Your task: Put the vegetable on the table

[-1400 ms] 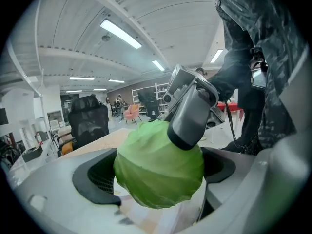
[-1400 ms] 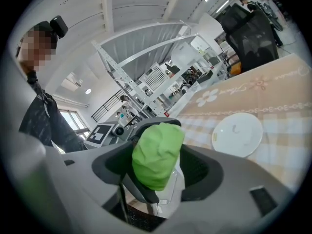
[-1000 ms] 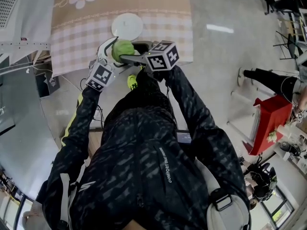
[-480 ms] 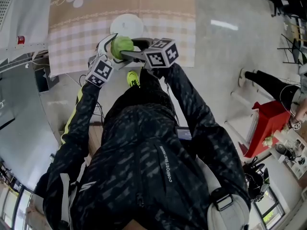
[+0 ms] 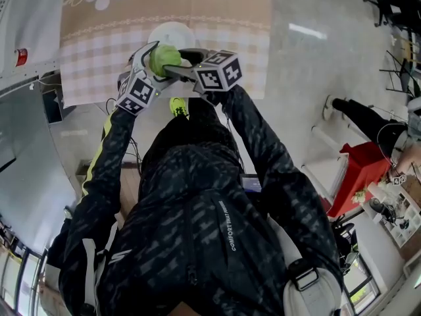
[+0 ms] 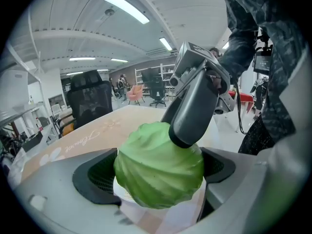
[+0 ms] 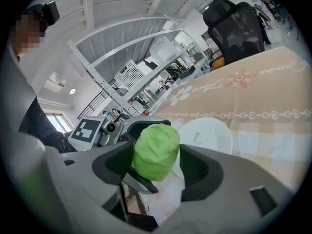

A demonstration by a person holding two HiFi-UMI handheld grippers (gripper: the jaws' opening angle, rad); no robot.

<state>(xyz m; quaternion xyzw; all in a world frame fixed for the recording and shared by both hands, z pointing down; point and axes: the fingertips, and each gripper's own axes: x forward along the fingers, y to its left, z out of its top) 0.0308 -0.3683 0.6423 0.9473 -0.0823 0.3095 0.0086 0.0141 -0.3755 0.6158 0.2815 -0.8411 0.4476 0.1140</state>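
A round green cabbage (image 5: 164, 58) hangs above the near edge of the table (image 5: 99, 45) with its beige checked cloth, just in front of a white plate (image 5: 172, 33). My left gripper (image 5: 156, 56) reaches it from the left and my right gripper (image 5: 172, 63) from the right. In the left gripper view the cabbage (image 6: 158, 165) fills the gap between the left gripper's (image 6: 158, 177) pads, and one dark finger (image 6: 195, 106) of the right gripper rests on top. In the right gripper view the cabbage (image 7: 156, 151) sits between the right gripper's (image 7: 156, 160) pads, with the plate (image 7: 207, 134) behind.
The table's near edge runs just under the grippers, with cables (image 5: 125, 110) on the floor below it. A red box (image 5: 358, 176) and another person's leg (image 5: 362, 114) are off to the right. A black office chair (image 7: 234, 28) stands beyond the table.
Both grippers have carried the cabbage a little forward, from short of the table edge to over the plate's near rim. Both jaws still stand around it.
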